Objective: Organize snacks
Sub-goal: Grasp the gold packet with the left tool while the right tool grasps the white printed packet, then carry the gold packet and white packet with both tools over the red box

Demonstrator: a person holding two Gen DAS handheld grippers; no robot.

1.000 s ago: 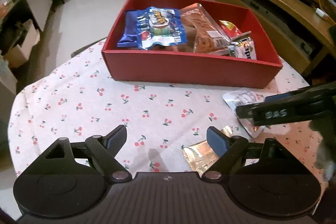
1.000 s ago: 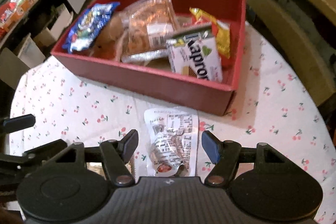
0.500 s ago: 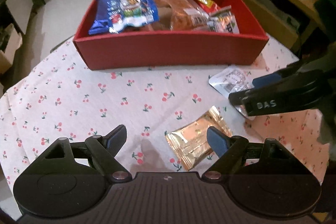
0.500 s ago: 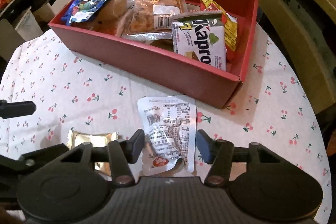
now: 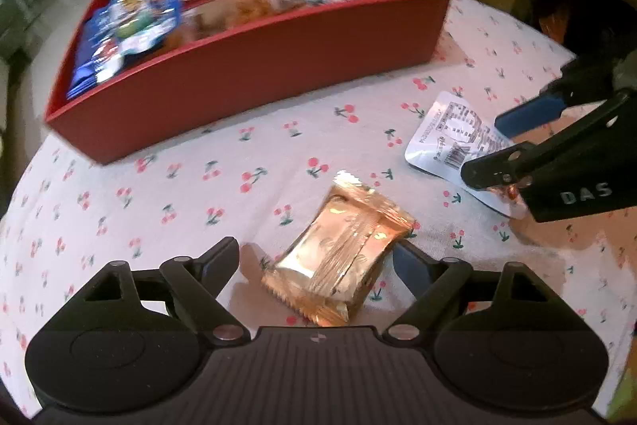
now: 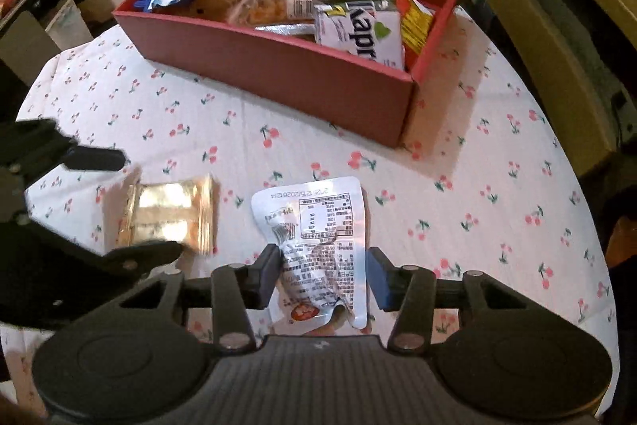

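Crinkled gold foil snack packet (image 5: pixel 338 257) lies flat between left gripper (image 5: pixel 316 261) jaws, opening, untouched. Right gripper (image 6: pixel 324 275), tilted down, closing around white printed pouch (image 6: pixel 318 245), not yet clamped.

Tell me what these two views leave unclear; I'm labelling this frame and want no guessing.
- Left wrist view: red box and blue packet are motion-blurred; their print is unreadable.
- Right wrist view: white pouch has its near end cut off behind the right tongs, which are closing.
- Right wrist view: gold packet is blurred, partly behind the left tongs, which are opening.
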